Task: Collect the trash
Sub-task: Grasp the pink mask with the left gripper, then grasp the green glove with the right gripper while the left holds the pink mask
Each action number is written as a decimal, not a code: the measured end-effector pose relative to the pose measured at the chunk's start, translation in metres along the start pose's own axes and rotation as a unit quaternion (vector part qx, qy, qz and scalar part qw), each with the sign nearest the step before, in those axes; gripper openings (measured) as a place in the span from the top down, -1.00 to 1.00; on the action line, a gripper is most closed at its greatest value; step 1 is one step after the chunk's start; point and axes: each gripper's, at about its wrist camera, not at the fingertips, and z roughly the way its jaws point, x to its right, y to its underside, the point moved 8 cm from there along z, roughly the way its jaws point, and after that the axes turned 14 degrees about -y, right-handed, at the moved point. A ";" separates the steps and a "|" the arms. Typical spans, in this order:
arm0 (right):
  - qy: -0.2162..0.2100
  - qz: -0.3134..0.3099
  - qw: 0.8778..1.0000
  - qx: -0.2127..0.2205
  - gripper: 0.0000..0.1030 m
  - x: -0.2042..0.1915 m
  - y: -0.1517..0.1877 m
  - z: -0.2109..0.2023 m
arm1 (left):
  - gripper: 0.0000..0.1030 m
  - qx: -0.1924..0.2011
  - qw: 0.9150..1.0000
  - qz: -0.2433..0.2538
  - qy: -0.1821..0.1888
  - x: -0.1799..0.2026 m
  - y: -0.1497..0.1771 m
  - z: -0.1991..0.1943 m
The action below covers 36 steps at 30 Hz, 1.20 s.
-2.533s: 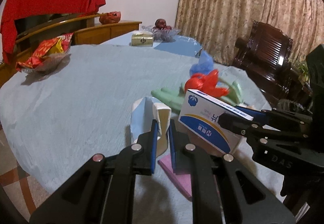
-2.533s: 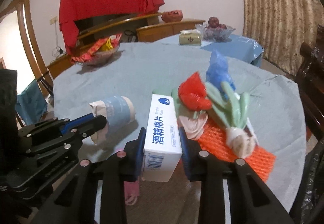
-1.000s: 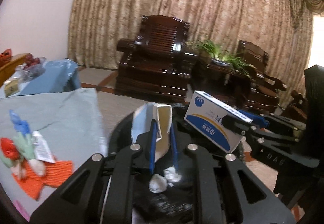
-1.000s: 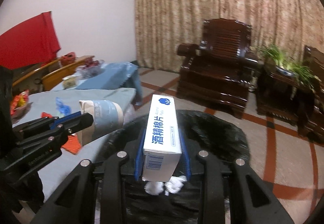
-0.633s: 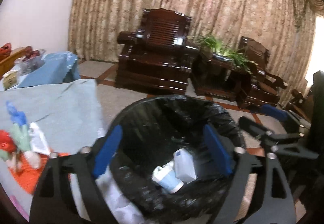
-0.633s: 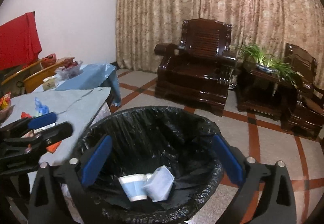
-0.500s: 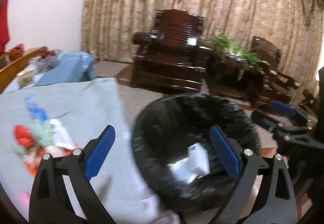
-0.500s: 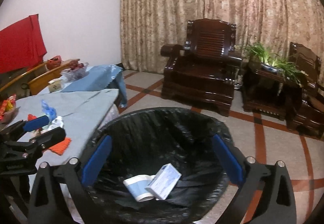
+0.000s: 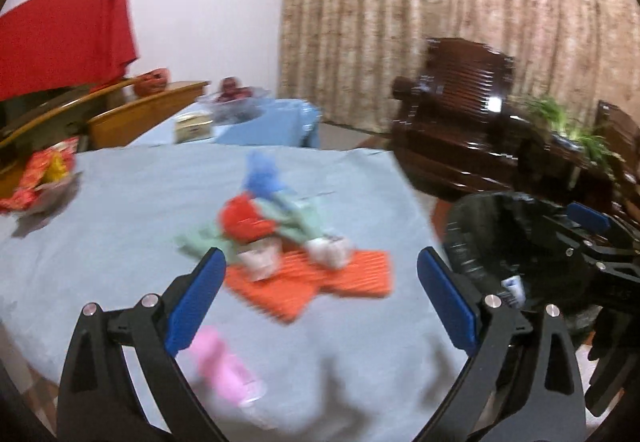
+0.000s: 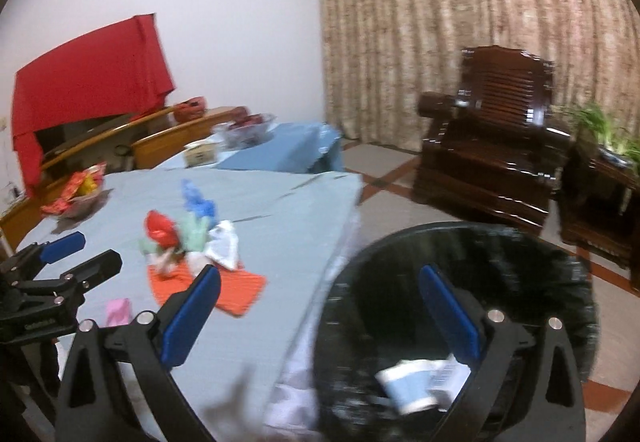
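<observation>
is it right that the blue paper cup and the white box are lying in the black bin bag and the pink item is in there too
Not quite. The blue paper cup and white box lie in the black bin bag, but the pink item is on the table, as the left wrist view shows.

We see a matt, soft blue cloth over the table (image 9: 120, 226) and glossy crinkled black plastic lining the bin (image 10: 520, 266). The armchair (image 10: 496, 146) is dark polished wood, shiny. The orange mat (image 9: 352, 274) looks ribbed. The cup (image 10: 408, 388) in the bin looks like paper.
</observation>
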 end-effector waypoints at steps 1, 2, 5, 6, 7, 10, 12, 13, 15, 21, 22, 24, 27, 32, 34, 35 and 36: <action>-0.006 -0.003 1.000 -0.001 -0.89 -0.007 0.002 0.005 | -0.82 -0.005 1.000 -0.003 -0.014 -0.013 0.004 0.002; -0.012 -0.006 1.000 -0.003 -0.89 -0.013 0.005 0.010 | -0.82 -0.007 1.000 -0.004 -0.020 -0.019 0.006 0.003; -0.028 -0.014 0.999 -0.007 -0.89 -0.032 0.013 0.024 | -0.82 -0.026 0.999 -0.015 -0.044 -0.047 0.020 0.009; -0.034 -0.016 0.999 -0.009 -0.89 -0.037 0.016 0.029 | -0.82 -0.031 0.998 -0.017 -0.048 -0.052 0.023 0.011; -0.037 -0.017 0.999 -0.012 -0.89 -0.041 0.018 0.032 | -0.82 -0.035 0.998 -0.018 -0.054 -0.058 0.028 0.013; -0.046 -0.023 0.998 -0.025 -0.89 -0.054 0.029 0.044 | -0.82 -0.051 0.996 -0.021 -0.066 -0.071 0.045 0.020; -0.049 -0.030 0.998 -0.032 -0.89 -0.059 0.036 0.049 | -0.82 -0.063 0.995 -0.025 -0.068 -0.076 0.055 0.028; -0.050 -0.032 0.998 -0.036 -0.89 -0.060 0.039 0.051 | -0.81 -0.068 0.995 -0.026 -0.070 -0.077 0.059 0.031; -0.052 -0.033 0.997 -0.042 -0.89 -0.063 0.042 0.056 | -0.80 -0.078 0.994 -0.025 -0.072 -0.076 0.067 0.039; -0.054 -0.041 0.996 -0.056 -0.89 -0.066 0.049 0.064 | -0.53 -0.124 0.989 -0.029 -0.070 -0.073 0.097 0.062; -0.055 -0.042 0.996 -0.059 -0.89 -0.066 0.051 0.066 | -0.51 -0.128 0.989 -0.031 -0.068 -0.072 0.099 0.064; -0.058 -0.040 0.996 -0.063 -0.89 -0.066 0.053 0.068 | -0.42 -0.137 0.988 -0.034 -0.062 -0.069 0.104 0.069; -0.061 -0.039 0.995 -0.069 -0.89 -0.066 0.056 0.071 | -0.06 -0.150 0.987 -0.037 -0.049 -0.065 0.109 0.074; -0.067 -0.040 0.994 -0.077 -0.89 -0.070 0.058 0.077 | 0.55 -0.162 0.985 -0.045 -0.029 -0.059 0.112 0.077; -0.068 -0.042 0.994 -0.080 -0.89 -0.072 0.058 0.079 | 0.75 -0.158 0.986 -0.044 -0.027 -0.059 0.110 0.075; -0.069 -0.043 0.993 -0.080 -0.89 -0.073 0.058 0.080 | 0.76 -0.155 0.986 -0.045 -0.028 -0.060 0.109 0.075; -0.070 -0.043 0.993 -0.081 -0.89 -0.073 0.058 0.081 | 0.79 -0.149 0.987 -0.047 -0.027 -0.061 0.106 0.073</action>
